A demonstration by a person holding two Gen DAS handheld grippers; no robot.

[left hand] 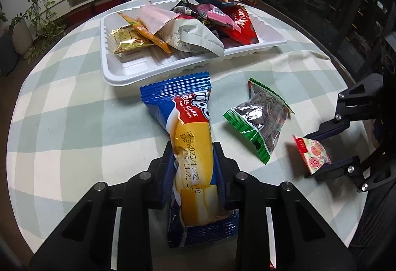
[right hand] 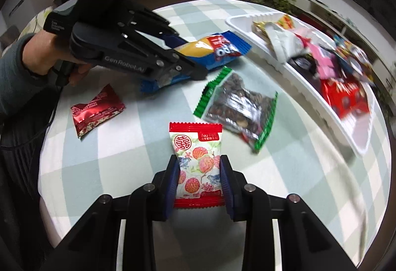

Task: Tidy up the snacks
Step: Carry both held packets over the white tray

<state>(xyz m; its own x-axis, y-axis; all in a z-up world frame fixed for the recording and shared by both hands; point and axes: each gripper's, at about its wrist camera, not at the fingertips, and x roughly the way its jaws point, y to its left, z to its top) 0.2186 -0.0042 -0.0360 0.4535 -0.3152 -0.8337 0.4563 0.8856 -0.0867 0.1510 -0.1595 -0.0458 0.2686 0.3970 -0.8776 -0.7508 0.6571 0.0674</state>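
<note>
Left wrist view: the left gripper [left hand: 194, 159] is clamping a blue and yellow roll cake packet [left hand: 188, 142] at mid-length, pads pressing both flanks. The packet's long axis is running along the fingers, its far crimped end pointing toward the white tray [left hand: 138, 73], stopping just short of the near rim. The tray is holding a heap of mixed snack packets. A green-edged nut packet [left hand: 259, 120] is lying on the checked tablecloth [left hand: 74, 117] to the right, tilted. At far right the right gripper [left hand: 321, 152] is grasping a small floral candy packet [left hand: 314, 154].

Right wrist view: the right gripper [right hand: 199, 179] is gripping the floral candy packet [right hand: 195, 162] by its sides, long axis along the fingers, red top seam pointing away. The nut packet [right hand: 240, 107] is lying beyond it. A dark red foil packet [right hand: 96, 110] is resting at left. A hand [right hand: 49, 58] is holding the left gripper [right hand: 193, 65], closed on the roll cake packet [right hand: 210, 51], which is pointing toward the tray [right hand: 309, 88].
</note>
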